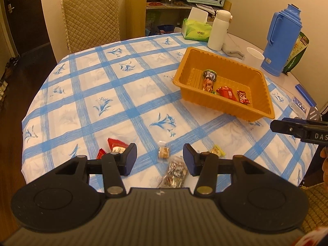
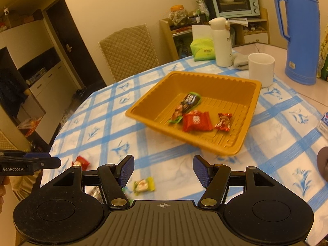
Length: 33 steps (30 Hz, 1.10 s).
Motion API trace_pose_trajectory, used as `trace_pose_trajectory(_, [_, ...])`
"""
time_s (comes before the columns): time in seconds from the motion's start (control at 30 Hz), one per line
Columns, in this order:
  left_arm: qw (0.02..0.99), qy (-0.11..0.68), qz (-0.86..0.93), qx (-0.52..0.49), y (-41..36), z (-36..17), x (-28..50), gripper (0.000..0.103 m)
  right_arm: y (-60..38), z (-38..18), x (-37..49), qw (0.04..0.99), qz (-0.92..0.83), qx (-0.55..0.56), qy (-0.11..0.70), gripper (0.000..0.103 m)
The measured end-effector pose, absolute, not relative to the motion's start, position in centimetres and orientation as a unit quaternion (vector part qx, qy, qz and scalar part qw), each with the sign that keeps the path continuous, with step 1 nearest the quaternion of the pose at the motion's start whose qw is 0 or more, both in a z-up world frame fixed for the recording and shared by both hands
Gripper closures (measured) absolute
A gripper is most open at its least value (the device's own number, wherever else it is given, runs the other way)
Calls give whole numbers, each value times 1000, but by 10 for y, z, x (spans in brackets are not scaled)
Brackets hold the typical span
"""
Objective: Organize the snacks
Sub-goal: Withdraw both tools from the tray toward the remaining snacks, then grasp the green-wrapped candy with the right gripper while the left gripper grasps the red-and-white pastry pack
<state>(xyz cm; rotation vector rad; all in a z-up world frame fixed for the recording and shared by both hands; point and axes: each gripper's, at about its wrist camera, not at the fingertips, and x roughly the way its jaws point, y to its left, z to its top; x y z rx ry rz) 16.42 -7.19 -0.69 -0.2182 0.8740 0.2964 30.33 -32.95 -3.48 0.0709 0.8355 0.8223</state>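
Note:
An orange plastic tray (image 1: 264,94) (image 2: 143,112) sits on the blue-checked tablecloth and holds a long green-edged packet (image 1: 208,80) (image 2: 185,104), a red packet (image 1: 226,93) (image 2: 195,121) and a small red candy (image 1: 243,97) (image 2: 223,121). Loose snacks lie near the table's front edge: a red packet (image 1: 114,144) (image 2: 81,161), a small tan biscuit (image 1: 164,152), a silvery mixed bag (image 1: 174,174) and a yellow candy (image 1: 217,150) (image 2: 144,184). My left gripper (image 1: 160,157) hangs open above the biscuit and bag. My right gripper (image 2: 163,171) is open, holding nothing, short of the tray.
At the back right stand a white cup (image 1: 254,58) (image 2: 261,68), a white flask (image 1: 218,29) (image 2: 222,41), a blue thermos (image 1: 281,41) (image 2: 301,32) and a green tissue box (image 1: 195,29). A quilted chair (image 1: 91,18) is behind the table.

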Motion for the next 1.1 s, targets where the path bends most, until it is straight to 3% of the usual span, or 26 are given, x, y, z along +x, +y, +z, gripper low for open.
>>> trace_pose_trajectory(1.1, [872,454,142,-117,-59,-39,108,56,-285,-68,229,798,417,-32,434,40])
